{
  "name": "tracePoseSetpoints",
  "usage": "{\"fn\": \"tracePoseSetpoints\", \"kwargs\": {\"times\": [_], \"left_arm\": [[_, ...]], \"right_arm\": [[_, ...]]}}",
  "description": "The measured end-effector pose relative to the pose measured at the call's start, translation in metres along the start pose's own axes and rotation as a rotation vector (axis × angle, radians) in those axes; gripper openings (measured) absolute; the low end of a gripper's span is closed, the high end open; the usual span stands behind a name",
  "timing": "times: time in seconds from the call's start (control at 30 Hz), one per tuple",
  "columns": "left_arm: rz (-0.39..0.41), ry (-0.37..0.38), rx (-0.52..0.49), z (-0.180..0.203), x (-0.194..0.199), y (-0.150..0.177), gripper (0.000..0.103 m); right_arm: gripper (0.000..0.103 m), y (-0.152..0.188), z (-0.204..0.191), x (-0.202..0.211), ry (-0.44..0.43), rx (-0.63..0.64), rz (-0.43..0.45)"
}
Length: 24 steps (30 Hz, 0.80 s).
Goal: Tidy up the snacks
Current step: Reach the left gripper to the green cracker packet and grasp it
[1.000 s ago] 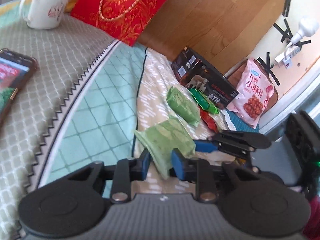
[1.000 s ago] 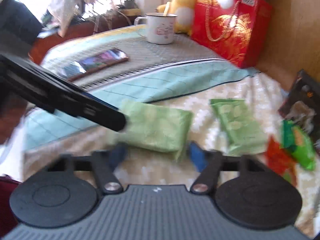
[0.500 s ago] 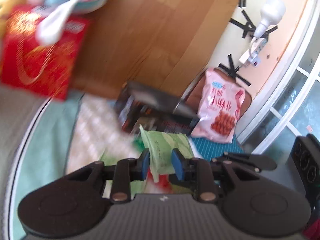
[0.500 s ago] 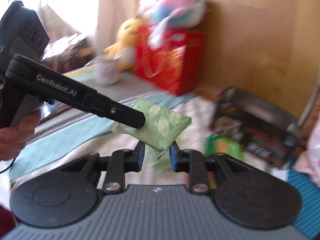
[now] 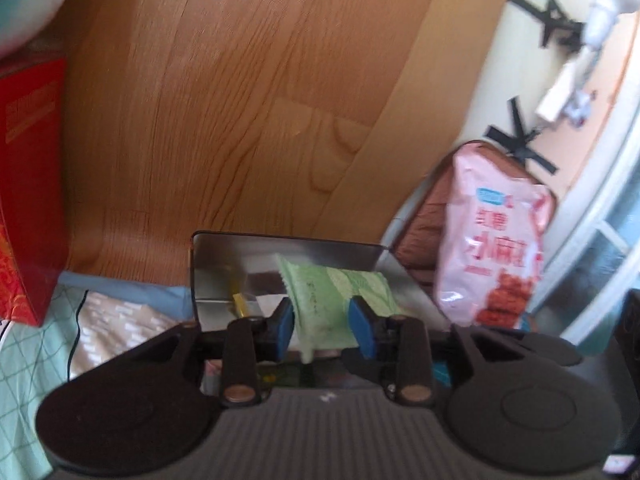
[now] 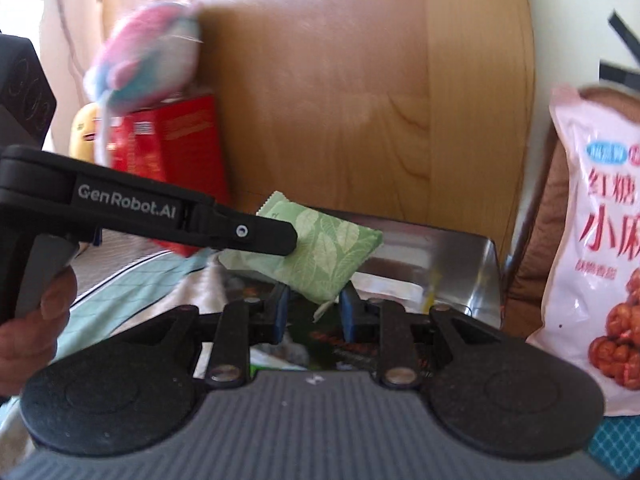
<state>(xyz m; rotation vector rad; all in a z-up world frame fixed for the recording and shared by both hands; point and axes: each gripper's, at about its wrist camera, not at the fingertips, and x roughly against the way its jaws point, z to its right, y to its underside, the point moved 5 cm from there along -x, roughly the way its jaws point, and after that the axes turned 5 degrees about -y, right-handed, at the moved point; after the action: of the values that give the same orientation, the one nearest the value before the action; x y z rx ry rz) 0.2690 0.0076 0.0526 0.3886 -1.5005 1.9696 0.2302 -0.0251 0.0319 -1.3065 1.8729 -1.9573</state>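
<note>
Left wrist view: left gripper (image 5: pixel 325 322) pinches the green snack packet (image 5: pixel 336 296) between its blue pads (image 5: pixel 283 326), narrow, the packet hanging free at 12 o'clock over the box.
Right wrist view: right gripper (image 6: pixel 313 312) sits narrow on the packet's lower corner (image 6: pixel 328 256); whether its pads truly clamp or only brush the corner, I cannot tell for certain, though it looks pinched.
Shared hold: both grippers appear to grip the same packet; the left gripper's black finger (image 6: pixel 240 234) crosses in from 9 o'clock and presses the packet's upper left part.
Packet position: off the bed, above the open silver-lined box (image 6: pixel 460 264), near its front edge.
Packet look: pale green, printed with leaves, pillow-shaped, with crimped sawtooth seams; soft and lightly puffed, so it likely bends under a hard pinch.
Step in hand: judged as carrying the packet into the box.
Doing it well: keep it level, bring it further past the front rim toward 12 o'clock, lower it near the box floor, then free one gripper first so the packet does not twist or tear between the two.
Risk: letting go too near the rim may tip it back onto the bedspread (image 5: pixel 24 360).
Surroundings: pink snack bag (image 6: pixel 596 232) stands at 3 o'clock; red gift bag (image 6: pixel 176 148) at 10 o'clock against the wooden headboard (image 5: pixel 240 100).
</note>
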Motion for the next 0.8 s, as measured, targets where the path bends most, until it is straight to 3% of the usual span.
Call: {"fn": "tracePoseSetpoints", "kwargs": {"times": [0.03,0.07,0.1,0.3,0.47,0.67,0.77,0.8], "left_arm": [[-0.006,-0.017,0.005,-0.003,-0.003,0.001,0.042],[-0.005,-0.027,0.011,-0.005,-0.004,0.002,0.045],[0.004,-0.024,0.011,-0.006,-0.001,0.004,0.046],[0.046,0.016,0.057,-0.026,0.040,0.020,0.046],[-0.075,0.079,0.131,-0.036,0.045,0.056,0.046],[-0.212,0.094,0.195,-0.032,0.022,0.086,0.046],[-0.237,0.085,0.212,-0.031,0.010,0.093,0.036],[-0.236,0.078,0.213,-0.030,0.008,0.094,0.033]], "right_arm": [[0.037,0.000,0.003,-0.003,0.017,-0.006,0.005],[0.049,-0.001,0.007,-0.001,0.024,-0.022,0.020],[0.053,-0.001,0.011,0.005,0.030,-0.042,0.037],[0.053,0.018,0.019,0.041,0.000,-0.109,0.051],[0.053,0.053,0.011,0.043,-0.104,-0.186,-0.081],[0.055,0.076,-0.021,0.014,-0.113,-0.087,-0.219],[0.055,0.077,-0.031,0.005,-0.089,-0.036,-0.220],[0.050,0.076,-0.032,0.004,-0.088,-0.043,-0.218]]}}
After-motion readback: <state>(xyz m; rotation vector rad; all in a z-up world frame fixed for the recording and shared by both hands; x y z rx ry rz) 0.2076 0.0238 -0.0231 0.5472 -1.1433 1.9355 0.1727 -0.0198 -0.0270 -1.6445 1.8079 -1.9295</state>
